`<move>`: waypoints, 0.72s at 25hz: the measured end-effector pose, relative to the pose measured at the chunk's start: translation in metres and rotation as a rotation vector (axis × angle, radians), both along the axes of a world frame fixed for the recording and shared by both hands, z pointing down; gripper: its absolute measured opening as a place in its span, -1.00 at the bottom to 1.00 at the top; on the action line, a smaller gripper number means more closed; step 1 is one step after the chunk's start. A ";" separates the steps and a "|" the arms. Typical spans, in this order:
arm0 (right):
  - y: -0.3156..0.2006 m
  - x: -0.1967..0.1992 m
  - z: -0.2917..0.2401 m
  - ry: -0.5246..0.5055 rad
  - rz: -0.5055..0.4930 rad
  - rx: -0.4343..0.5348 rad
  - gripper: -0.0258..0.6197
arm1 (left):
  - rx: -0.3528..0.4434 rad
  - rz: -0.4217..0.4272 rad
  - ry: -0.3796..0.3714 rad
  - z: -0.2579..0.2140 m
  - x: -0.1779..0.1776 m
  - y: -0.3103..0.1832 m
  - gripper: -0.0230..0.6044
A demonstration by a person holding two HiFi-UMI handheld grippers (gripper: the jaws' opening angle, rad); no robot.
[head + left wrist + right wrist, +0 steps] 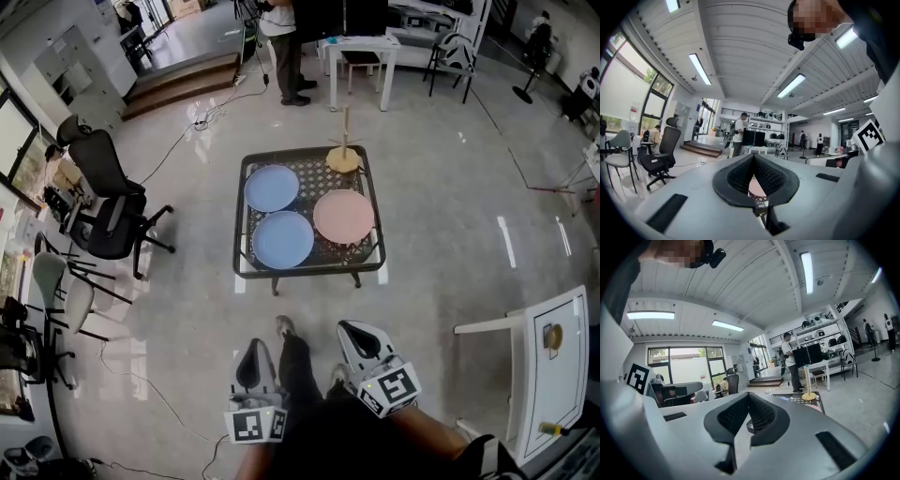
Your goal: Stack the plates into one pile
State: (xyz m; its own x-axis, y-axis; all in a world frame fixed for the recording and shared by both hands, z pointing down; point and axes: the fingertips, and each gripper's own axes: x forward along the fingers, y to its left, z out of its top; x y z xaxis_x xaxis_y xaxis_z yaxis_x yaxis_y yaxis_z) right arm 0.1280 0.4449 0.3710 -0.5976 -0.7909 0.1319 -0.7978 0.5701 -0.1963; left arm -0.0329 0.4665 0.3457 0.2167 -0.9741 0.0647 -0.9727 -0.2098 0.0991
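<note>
I keep left gripper (254,361) and right gripper (361,339) near body, both pinched together, empty: table (242,220) well beyond reach. Blue plates (272,187) (282,239) lie left, pink plate (343,216) right, all separate, so stacking not begun.

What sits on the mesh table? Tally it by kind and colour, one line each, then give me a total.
Blue plates: 2
Pink plate: 1
Wooden stand: 1
Total: 4 things, 3 of them plates, none stacked yet.
</note>
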 end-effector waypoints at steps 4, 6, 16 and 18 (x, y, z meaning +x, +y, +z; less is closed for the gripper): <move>-0.030 -0.006 0.007 0.007 0.010 -0.008 -0.90 | -0.014 0.007 0.010 0.009 -0.007 -0.032 -0.88; -0.048 -0.010 0.008 0.014 0.015 -0.013 -0.90 | -0.022 0.013 0.019 0.013 -0.010 -0.054 -0.88; -0.165 -0.053 0.005 0.052 0.040 -0.023 -0.90 | -0.022 0.049 0.034 0.009 -0.053 -0.174 -0.88; -0.188 -0.065 0.005 0.056 0.050 -0.034 -0.90 | -0.037 0.056 0.038 0.010 -0.068 -0.197 -0.88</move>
